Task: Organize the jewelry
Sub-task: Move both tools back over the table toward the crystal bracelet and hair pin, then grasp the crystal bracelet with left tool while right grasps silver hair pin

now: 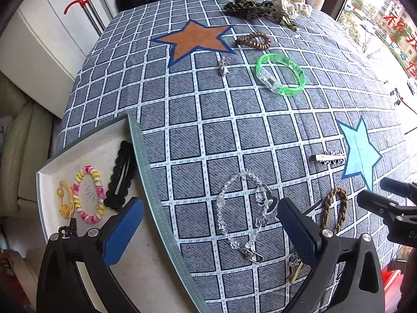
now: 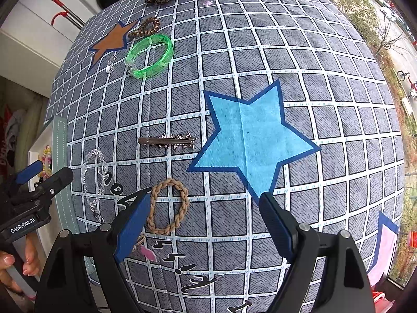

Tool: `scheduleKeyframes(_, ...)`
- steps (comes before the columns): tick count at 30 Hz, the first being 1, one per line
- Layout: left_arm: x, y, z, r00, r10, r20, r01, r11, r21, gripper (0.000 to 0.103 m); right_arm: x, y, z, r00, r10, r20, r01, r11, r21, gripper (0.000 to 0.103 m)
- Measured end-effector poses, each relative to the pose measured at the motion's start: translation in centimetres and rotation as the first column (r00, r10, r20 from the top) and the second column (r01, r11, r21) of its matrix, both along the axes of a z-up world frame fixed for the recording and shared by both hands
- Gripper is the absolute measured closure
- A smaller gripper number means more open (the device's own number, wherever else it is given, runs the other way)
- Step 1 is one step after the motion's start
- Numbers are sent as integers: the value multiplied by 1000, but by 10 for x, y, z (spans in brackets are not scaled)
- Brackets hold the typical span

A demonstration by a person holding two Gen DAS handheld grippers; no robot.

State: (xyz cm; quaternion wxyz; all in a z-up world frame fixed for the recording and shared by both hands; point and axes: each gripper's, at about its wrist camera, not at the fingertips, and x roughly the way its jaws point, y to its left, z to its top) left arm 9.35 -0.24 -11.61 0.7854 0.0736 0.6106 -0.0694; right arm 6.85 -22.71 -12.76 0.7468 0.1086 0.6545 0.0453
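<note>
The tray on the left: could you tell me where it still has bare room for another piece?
The tray's near half is bare, this side of the beaded bracelet. Its far end is crowded: yellow tie, bracelet and black clip lie side by side.

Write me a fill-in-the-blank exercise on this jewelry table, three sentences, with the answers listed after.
1. The clear bead chain lies between the fingers of the ____ tool.
2. Inside the tray, the black hair clip lies beside a pink and ____ bead bracelet.
3. The spiked hair clip lies just left of the ____ star.

Answers: left; yellow; blue
</note>
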Motion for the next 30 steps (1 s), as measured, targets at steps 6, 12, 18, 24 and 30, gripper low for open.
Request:
scheduleKeyframes(6, -6, -22, -15, 998, -56, -40, 56, 998, 4, 0, 17, 10, 1, 985, 159, 61, -157, 987, -31, 16)
scheduleKeyframes(12, -7, -28, -34, 996, -20, -90, 21, 1000, 9, 0, 35, 31, -3, 941, 326, 91, -322, 945, -55, 16)
scheduleKeyframes(18, -9, -27, -48, 993, 28, -116, -25, 999, 26, 0, 45, 48, -9, 898, 428, 104, -422, 904, -74, 21)
scheduleKeyframes(24, -5, -27, -56, 990, 56, -133, -56, 998, -3, 0, 51, 70, -21, 849, 521, 90, -511, 852, -118, 36)
scheduleKeyframes(30, -12, -27, -54, 992, 50, -113, -52, 999, -13, 6, 52, 84, -24, 815, 573, 91, -555, 815, -167, 47)
